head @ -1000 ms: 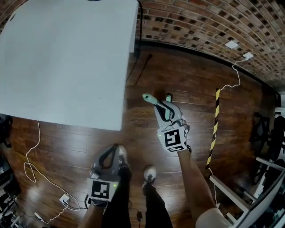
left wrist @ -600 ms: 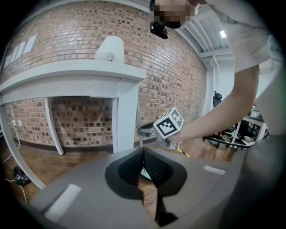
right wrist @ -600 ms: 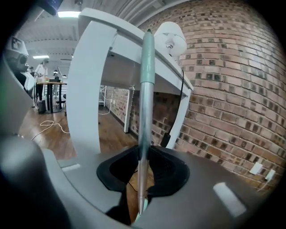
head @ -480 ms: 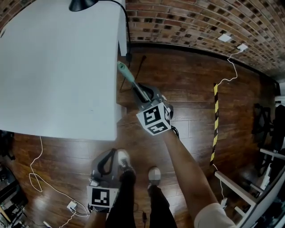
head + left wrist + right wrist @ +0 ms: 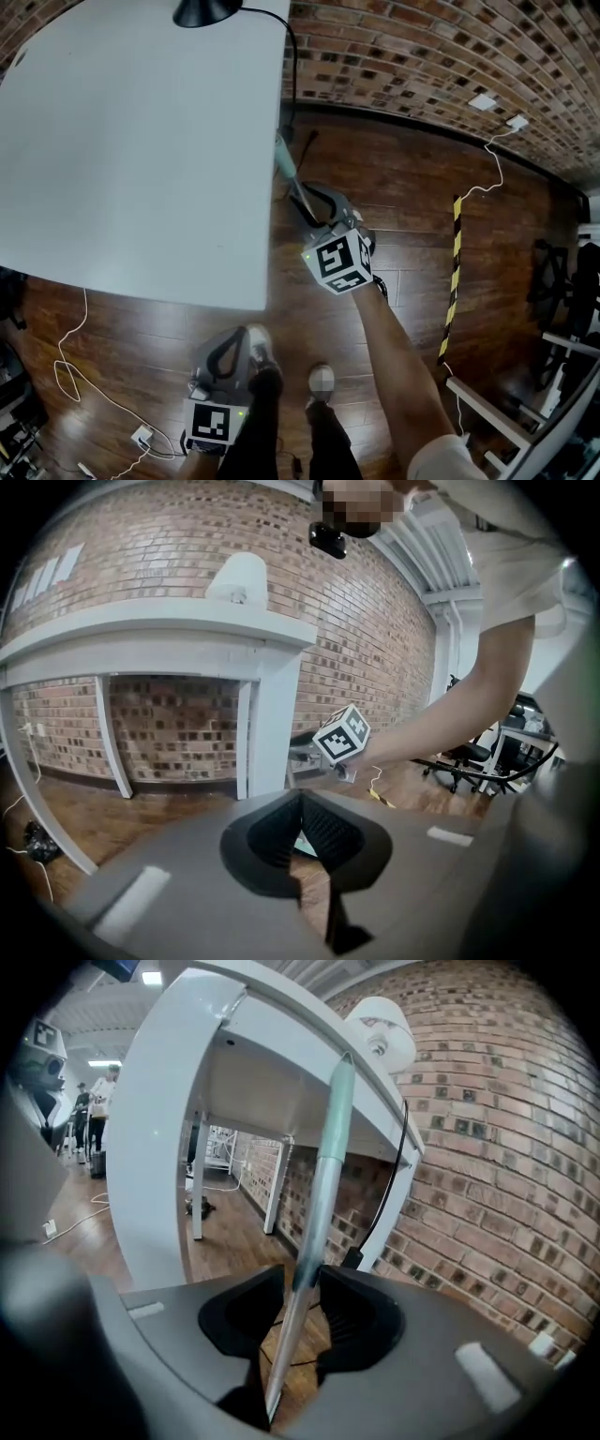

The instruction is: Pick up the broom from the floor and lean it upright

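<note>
The broom's handle, a metal shaft with a pale green grip (image 5: 283, 157), stands nearly upright, its top against the white table's edge (image 5: 272, 187). My right gripper (image 5: 314, 197) is around the shaft just below the grip. In the right gripper view the handle (image 5: 323, 1176) runs up between the jaws of that gripper (image 5: 302, 1283). Those jaws have just been opening and stand open, the shaft still between them. The broom's head is hidden. My left gripper (image 5: 240, 330) hangs low beside the person's legs, shut on nothing (image 5: 300, 799).
A black lamp (image 5: 206, 11) and its cable sit at the table's far corner by the brick wall (image 5: 422, 56). Yellow-black tape (image 5: 453, 272) runs along the wooden floor on the right. White cables (image 5: 70, 366) lie at lower left. Metal frames (image 5: 506, 412) stand at lower right.
My right gripper has carried the broom handle left from over the open floor to the table's edge, where its green top now rests. The left gripper has stayed put.
</note>
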